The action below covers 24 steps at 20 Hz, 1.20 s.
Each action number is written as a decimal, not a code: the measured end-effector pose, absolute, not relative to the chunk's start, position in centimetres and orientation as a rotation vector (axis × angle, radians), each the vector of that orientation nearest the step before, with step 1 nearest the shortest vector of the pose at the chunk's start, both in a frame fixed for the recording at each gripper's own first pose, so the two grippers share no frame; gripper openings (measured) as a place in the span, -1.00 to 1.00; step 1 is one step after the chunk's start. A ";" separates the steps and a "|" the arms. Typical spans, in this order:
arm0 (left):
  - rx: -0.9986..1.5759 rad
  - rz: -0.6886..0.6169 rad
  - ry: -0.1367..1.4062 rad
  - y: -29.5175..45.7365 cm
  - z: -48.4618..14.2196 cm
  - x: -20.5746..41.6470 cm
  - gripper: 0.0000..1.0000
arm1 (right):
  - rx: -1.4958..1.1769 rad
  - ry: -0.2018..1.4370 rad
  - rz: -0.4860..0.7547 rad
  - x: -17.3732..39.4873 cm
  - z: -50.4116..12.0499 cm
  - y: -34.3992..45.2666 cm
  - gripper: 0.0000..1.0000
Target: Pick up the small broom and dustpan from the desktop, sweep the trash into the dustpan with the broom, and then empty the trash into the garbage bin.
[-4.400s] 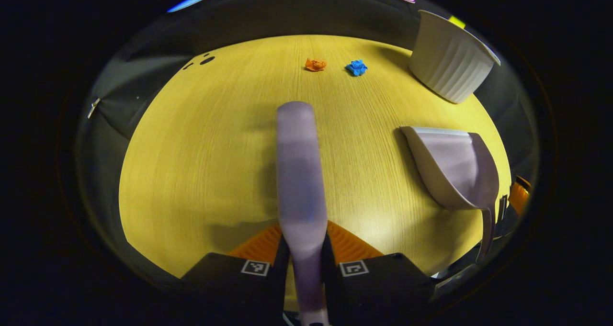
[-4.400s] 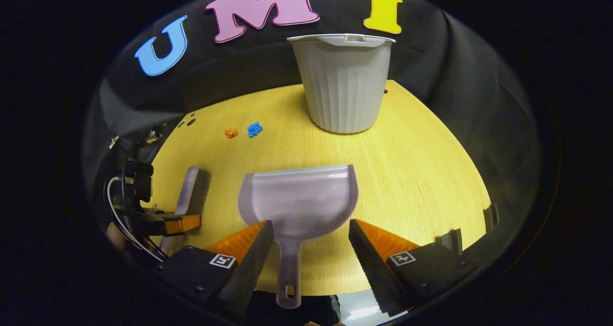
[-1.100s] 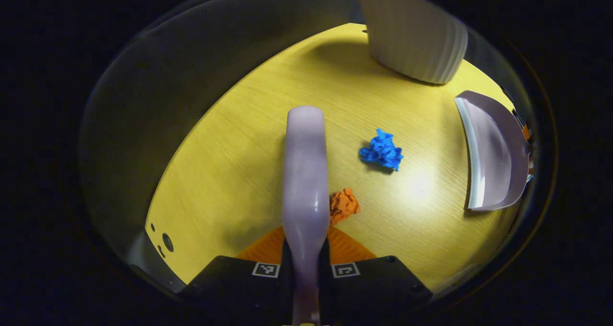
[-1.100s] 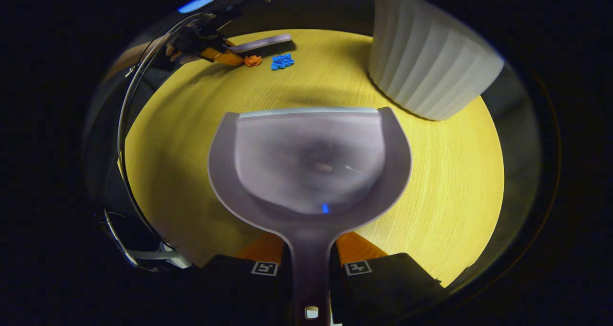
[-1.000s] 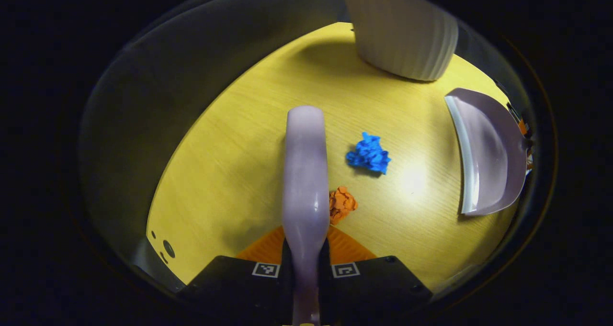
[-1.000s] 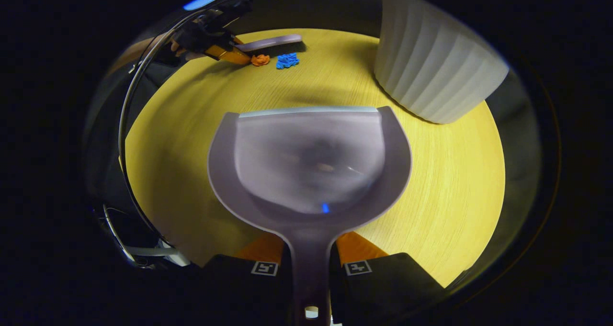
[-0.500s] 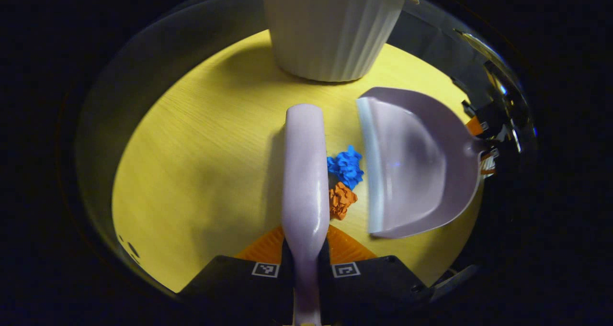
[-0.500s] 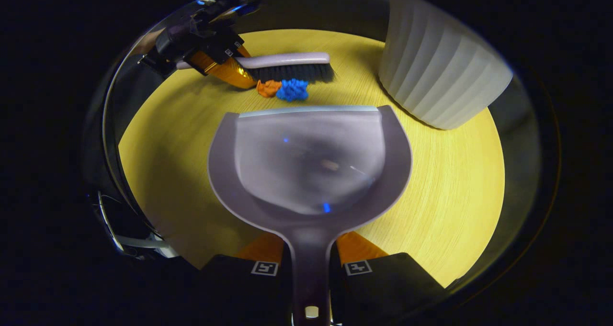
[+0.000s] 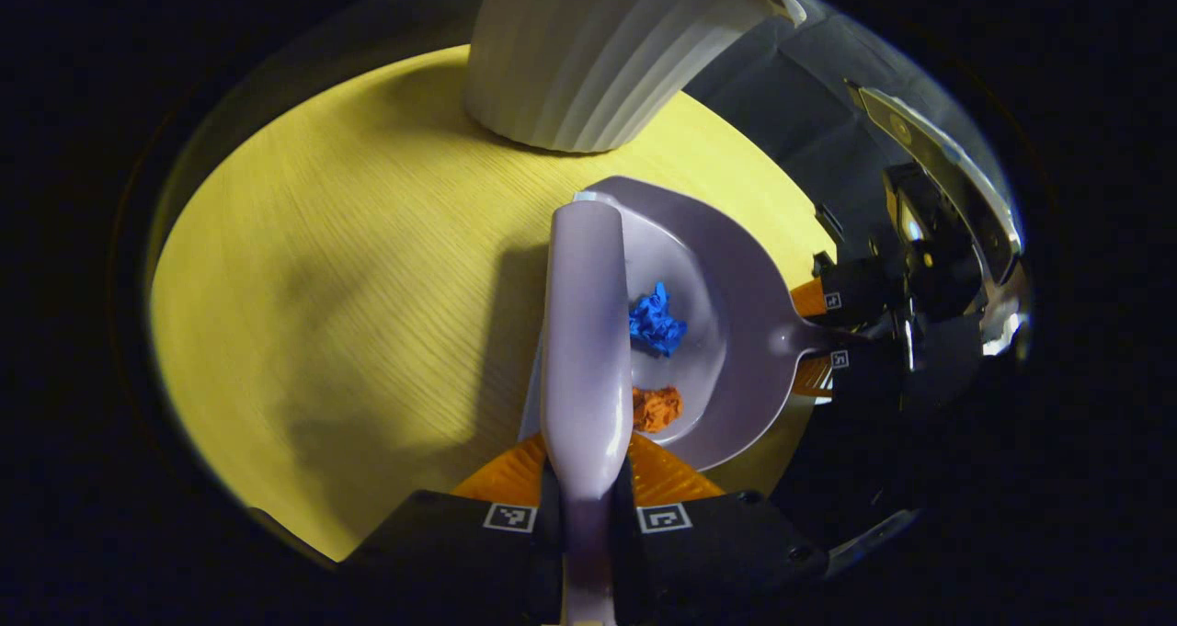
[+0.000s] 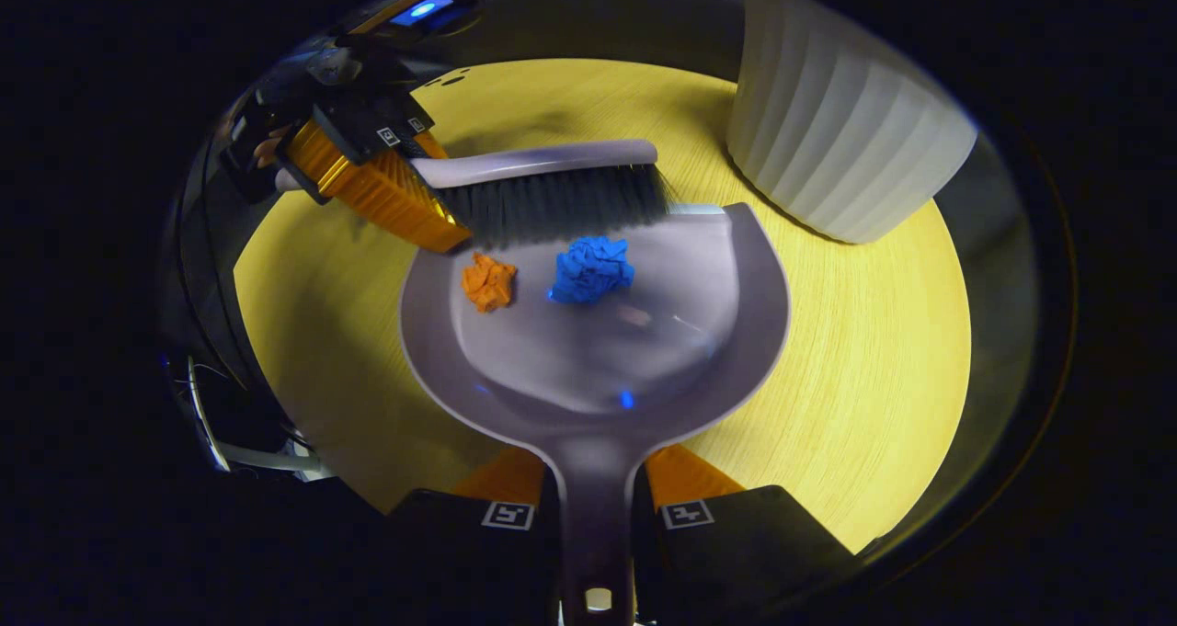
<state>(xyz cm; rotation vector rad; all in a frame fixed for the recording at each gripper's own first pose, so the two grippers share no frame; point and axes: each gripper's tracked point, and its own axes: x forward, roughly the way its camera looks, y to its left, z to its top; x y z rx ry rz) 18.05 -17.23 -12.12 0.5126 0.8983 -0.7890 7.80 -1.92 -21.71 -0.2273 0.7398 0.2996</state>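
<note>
My left gripper (image 9: 587, 488) is shut on the handle of the lilac broom (image 9: 584, 332), whose dark bristles (image 10: 556, 205) rest at the front lip of the lilac dustpan (image 10: 717, 332). My right gripper (image 10: 596, 497) is shut on the dustpan's handle (image 10: 596, 525). Inside the pan lie a crumpled blue paper (image 10: 590, 268) and a crumpled orange paper (image 10: 488, 281). In the left gripper view the blue paper (image 9: 656, 320) and orange paper (image 9: 657, 407) sit just right of the broom's back, within the dustpan (image 9: 736, 286). The left gripper (image 10: 368, 171) also appears at the far left of the right gripper view.
A white ribbed garbage bin (image 10: 841, 139) stands on the yellow wooden table (image 10: 874, 369) just beyond the dustpan's right corner; it is the bin (image 9: 598, 47) at the top of the left gripper view. Open tabletop (image 9: 322, 286) lies left of the broom.
The broom swept towards the dustpan and the pan slid to meet it. Both paper scraps, on the table half a second ago, now lie inside the pan.
</note>
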 end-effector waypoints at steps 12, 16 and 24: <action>0.285 -0.465 0.653 -5.2 -11.2 16.3 -0.49 | -0.162 0.685 0.239 5.8 -19.0 -3.6 -0.30; 0.260 -0.436 0.640 -1.2 -14.9 17.0 -0.49 | -0.132 0.662 0.198 4.5 -16.6 -4.1 -0.30; 0.258 -0.457 0.616 0.6 -12.9 12.5 -0.49 | -0.038 0.616 0.117 2.8 -11.1 -4.5 -0.30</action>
